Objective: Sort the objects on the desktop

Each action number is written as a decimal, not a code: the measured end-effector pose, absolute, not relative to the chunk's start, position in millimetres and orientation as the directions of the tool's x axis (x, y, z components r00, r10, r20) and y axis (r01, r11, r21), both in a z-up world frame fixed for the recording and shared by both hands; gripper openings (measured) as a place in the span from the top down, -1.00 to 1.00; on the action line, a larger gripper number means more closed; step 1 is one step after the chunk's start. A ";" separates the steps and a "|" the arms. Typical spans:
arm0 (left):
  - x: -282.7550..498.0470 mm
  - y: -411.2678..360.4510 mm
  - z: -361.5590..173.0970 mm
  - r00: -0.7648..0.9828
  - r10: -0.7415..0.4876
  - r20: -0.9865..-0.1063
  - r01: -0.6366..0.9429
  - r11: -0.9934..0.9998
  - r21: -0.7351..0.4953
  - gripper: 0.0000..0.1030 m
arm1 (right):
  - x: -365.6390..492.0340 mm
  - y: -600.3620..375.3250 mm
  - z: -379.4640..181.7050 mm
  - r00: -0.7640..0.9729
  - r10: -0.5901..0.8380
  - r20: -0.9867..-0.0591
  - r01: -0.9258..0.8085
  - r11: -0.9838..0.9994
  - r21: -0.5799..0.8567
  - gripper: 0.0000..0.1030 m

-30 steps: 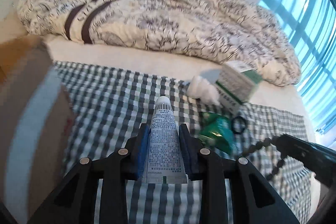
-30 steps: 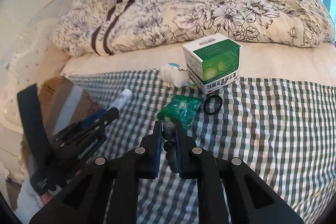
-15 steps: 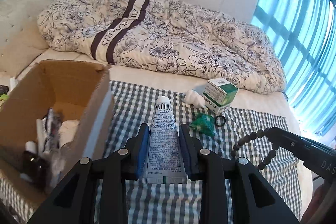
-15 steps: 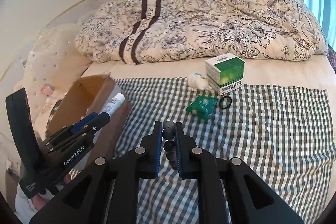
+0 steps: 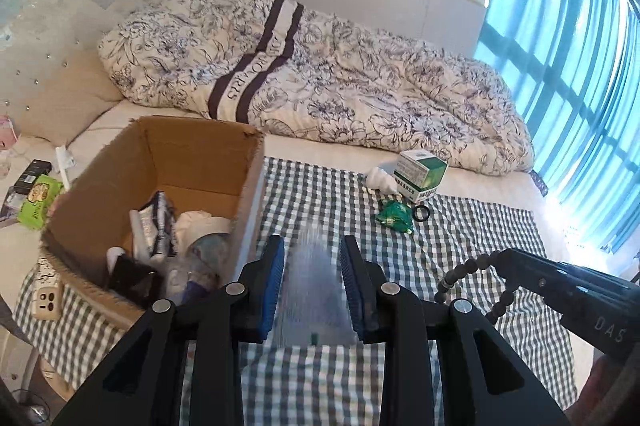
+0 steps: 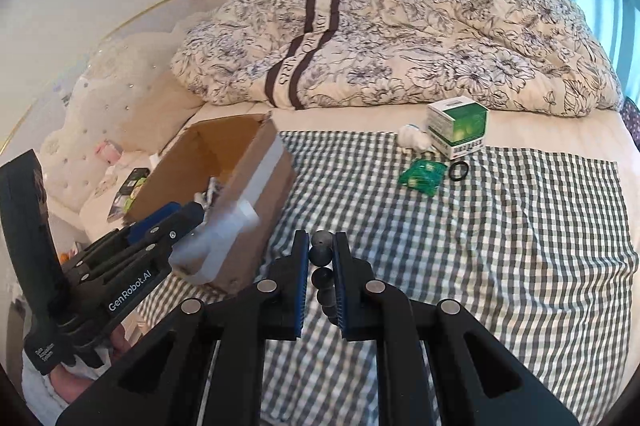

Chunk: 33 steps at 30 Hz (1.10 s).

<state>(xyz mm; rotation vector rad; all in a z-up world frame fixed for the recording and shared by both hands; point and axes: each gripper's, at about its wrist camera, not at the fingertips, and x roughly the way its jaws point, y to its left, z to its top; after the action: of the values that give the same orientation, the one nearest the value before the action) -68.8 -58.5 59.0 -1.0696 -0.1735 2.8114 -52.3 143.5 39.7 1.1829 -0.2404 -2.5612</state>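
Left gripper [image 5: 312, 282] parted — white tube [image 5: 314, 290] motion-blurred between; right gripper [image 6: 321, 274] clamps dark beads [image 6: 322, 254]

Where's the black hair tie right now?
The black hair tie lies on the checked cloth at the far right, touching the front corner of the green and white box, just right of the green packet.

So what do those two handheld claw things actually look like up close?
Both are matte black plastic. The left gripper and the right gripper each have two angular arms with round silver bolts, ending in flat fingers lined with ribbed blue pads. Seen from the right wrist camera, the left one's body carries white "GenRobot.AI" lettering; no cables show.
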 end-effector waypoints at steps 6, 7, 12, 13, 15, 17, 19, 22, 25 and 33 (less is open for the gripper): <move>-59.1 -86.4 71.5 -0.763 0.154 -0.628 -0.058 -0.983 -0.172 0.42 | -42.0 114.2 50.5 -0.609 -0.361 -0.706 0.252 -0.932 0.259 0.78; -59.0 -92.0 73.0 -0.766 0.154 -0.624 -0.053 -0.983 -0.178 0.42 | -42.9 108.6 52.8 -0.609 -0.366 -0.704 0.261 -0.930 0.258 0.78; -57.2 -108.0 67.0 -0.763 0.162 -0.626 -0.067 -0.983 -0.173 0.22 | -50.5 90.3 55.2 -0.603 -0.381 -0.701 0.293 -0.923 0.250 0.78; -55.3 -106.5 62.9 -0.762 0.163 -0.627 -0.075 -0.983 -0.165 -0.21 | -52.9 88.0 52.9 -0.597 -0.385 -0.704 0.297 -0.921 0.252 0.78; -48.8 -101.7 53.5 -0.761 0.163 -0.628 -0.088 -0.985 -0.150 -0.60 | -58.1 85.6 46.8 -0.586 -0.386 -0.712 0.298 -0.920 0.254 0.78; -41.4 -93.0 41.6 -0.752 0.180 -0.634 -0.116 -0.983 -0.141 -0.66 | -62.7 86.5 41.5 -0.577 -0.385 -0.720 0.293 -0.921 0.257 0.78; -36.5 -84.3 28.0 -0.734 0.182 -0.654 -0.124 -0.983 -0.134 -0.71 | -65.7 90.3 36.1 -0.571 -0.381 -0.727 0.286 -0.923 0.259 0.78; -30.1 -69.7 0.9 -0.692 0.178 -0.700 -0.129 -0.984 -0.123 -0.71 | -68.6 98.2 27.9 -0.565 -0.371 -0.737 0.273 -0.927 0.258 0.78; -26.0 -62.5 -28.3 -0.644 0.162 -0.748 -0.115 -0.987 -0.115 -0.71 | -71.1 107.1 16.4 -0.552 -0.360 -0.752 0.255 -0.932 0.259 0.78; -34.4 -55.8 -110.1 -0.491 0.064 -0.869 -0.029 -0.998 -0.057 -0.71 | -69.5 125.1 -46.5 -0.472 -0.310 -0.825 0.206 -0.949 0.239 0.78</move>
<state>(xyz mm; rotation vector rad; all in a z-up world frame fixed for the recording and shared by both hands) -34.4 -55.8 -110.1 -1.5559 -0.0539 2.6664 -69.5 125.1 -46.5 1.4102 -0.1530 -2.4595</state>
